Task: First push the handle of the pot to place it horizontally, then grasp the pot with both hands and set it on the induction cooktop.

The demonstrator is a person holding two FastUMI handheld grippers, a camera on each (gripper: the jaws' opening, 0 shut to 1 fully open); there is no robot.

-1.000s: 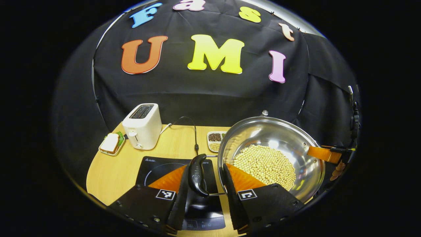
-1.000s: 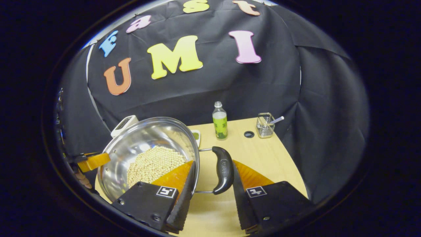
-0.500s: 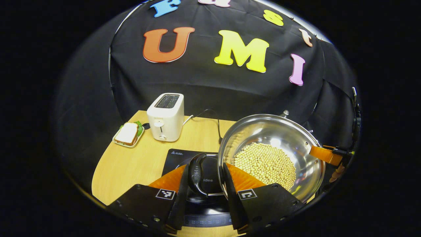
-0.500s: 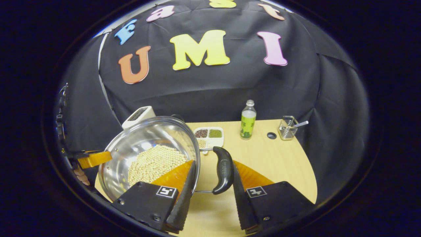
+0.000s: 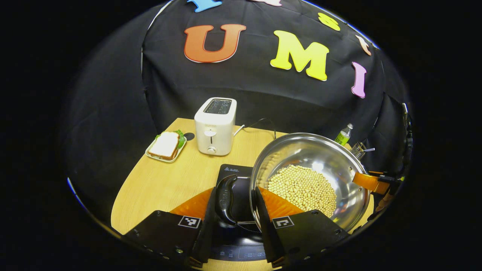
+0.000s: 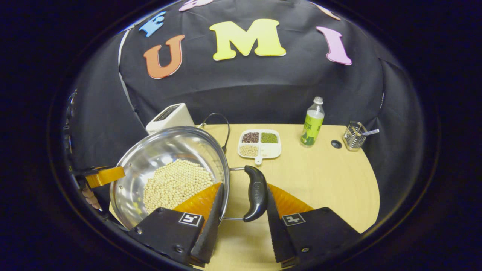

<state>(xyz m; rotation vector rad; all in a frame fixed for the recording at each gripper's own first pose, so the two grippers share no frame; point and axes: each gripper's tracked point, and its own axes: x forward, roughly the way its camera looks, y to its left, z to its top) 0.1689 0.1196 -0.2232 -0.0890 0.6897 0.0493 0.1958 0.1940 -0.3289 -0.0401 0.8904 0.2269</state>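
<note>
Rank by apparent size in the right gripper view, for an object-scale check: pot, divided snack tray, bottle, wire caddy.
1. pot, though nearest the camera
2. divided snack tray
3. bottle, close to the tray
4. wire caddy

A silver pot (image 5: pixel 331 158) of pale yellow beans (image 5: pixel 301 186) is seen, with black handles (image 6: pixel 255 192), a white toaster (image 5: pixel 215 126), a black cooktop (image 5: pixel 235 177).

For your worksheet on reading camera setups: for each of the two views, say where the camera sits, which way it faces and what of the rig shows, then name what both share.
Left gripper view: rides the left gripper, facing the toaster; its jaws straddle the pot's left handle.
Right gripper view: rides the right gripper, facing the bottle; its jaws straddle the right handle.
Shared: the pot of beans.
</note>
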